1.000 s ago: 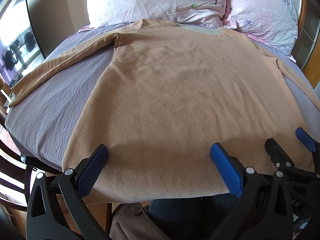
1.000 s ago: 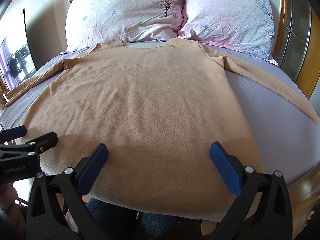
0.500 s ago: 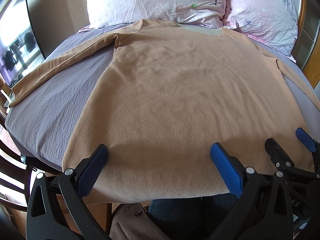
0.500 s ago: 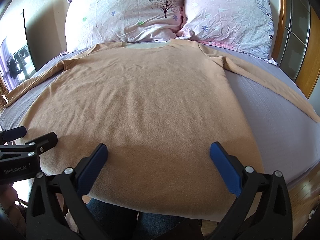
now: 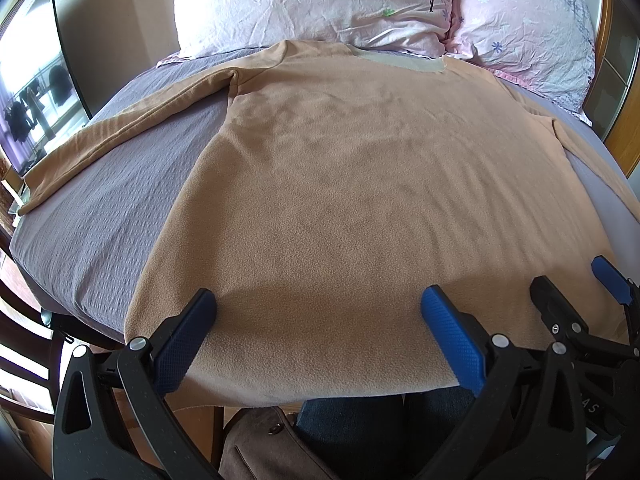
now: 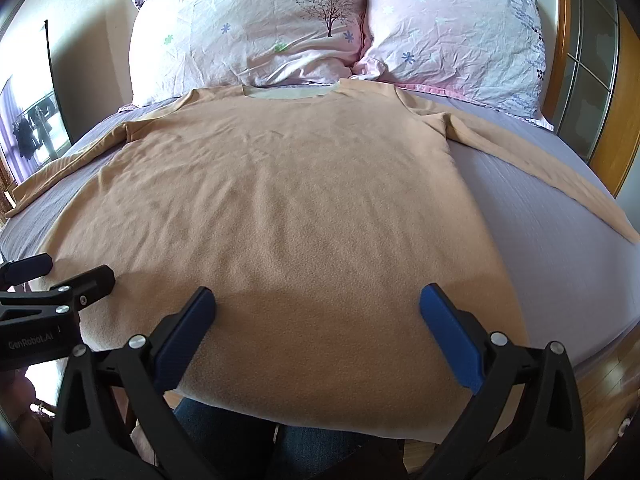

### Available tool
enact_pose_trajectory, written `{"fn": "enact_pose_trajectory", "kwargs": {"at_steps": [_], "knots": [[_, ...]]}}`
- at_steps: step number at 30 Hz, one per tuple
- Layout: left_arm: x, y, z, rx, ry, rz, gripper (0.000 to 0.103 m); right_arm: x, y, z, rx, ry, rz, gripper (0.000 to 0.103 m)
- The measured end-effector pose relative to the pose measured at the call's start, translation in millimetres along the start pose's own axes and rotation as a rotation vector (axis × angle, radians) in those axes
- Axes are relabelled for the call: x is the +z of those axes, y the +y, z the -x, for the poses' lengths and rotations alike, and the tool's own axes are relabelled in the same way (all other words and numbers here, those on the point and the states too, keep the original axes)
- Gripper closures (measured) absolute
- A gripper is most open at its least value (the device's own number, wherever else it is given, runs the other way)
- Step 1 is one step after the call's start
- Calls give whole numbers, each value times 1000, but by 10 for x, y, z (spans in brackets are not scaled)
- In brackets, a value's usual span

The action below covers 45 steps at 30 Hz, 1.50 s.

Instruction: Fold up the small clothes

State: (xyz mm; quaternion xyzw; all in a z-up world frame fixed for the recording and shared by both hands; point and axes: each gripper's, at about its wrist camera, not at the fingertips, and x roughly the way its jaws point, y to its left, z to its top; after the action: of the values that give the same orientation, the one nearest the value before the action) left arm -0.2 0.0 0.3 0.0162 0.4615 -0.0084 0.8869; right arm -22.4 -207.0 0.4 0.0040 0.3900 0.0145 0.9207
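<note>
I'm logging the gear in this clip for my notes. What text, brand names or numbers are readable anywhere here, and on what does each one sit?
"GenRobot.AI": white lettering on the black body of the left gripper, seen at the left edge of the right wrist view.
"AS": only these letters show, on the black body of the right gripper in the left wrist view; the rest is cut off.
No text on the tan fleece long-sleeved top or the pink floral pillows.

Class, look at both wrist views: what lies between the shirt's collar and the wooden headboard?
Two floral pillows lie between the collar and headboard, clearest in the right wrist view.
</note>
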Motion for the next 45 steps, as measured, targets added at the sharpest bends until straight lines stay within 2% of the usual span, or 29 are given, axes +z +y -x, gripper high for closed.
{"fn": "enact_pose_trajectory", "kwargs": {"at_steps": [38, 40, 43, 45], "knots": [[36, 16, 43, -2, 2, -4, 1, 18, -10, -5, 2, -8, 6, 2], [26, 22, 46, -2, 1, -7, 1, 8, -25, 2, 10, -25, 9, 2], [57, -9, 34, -8, -11, -23, 1, -62, -165, 38, 68, -118, 22, 2], [51, -25, 37, -19, -20, -37, 1, 9, -431, 60, 39, -122, -60, 2]]}}
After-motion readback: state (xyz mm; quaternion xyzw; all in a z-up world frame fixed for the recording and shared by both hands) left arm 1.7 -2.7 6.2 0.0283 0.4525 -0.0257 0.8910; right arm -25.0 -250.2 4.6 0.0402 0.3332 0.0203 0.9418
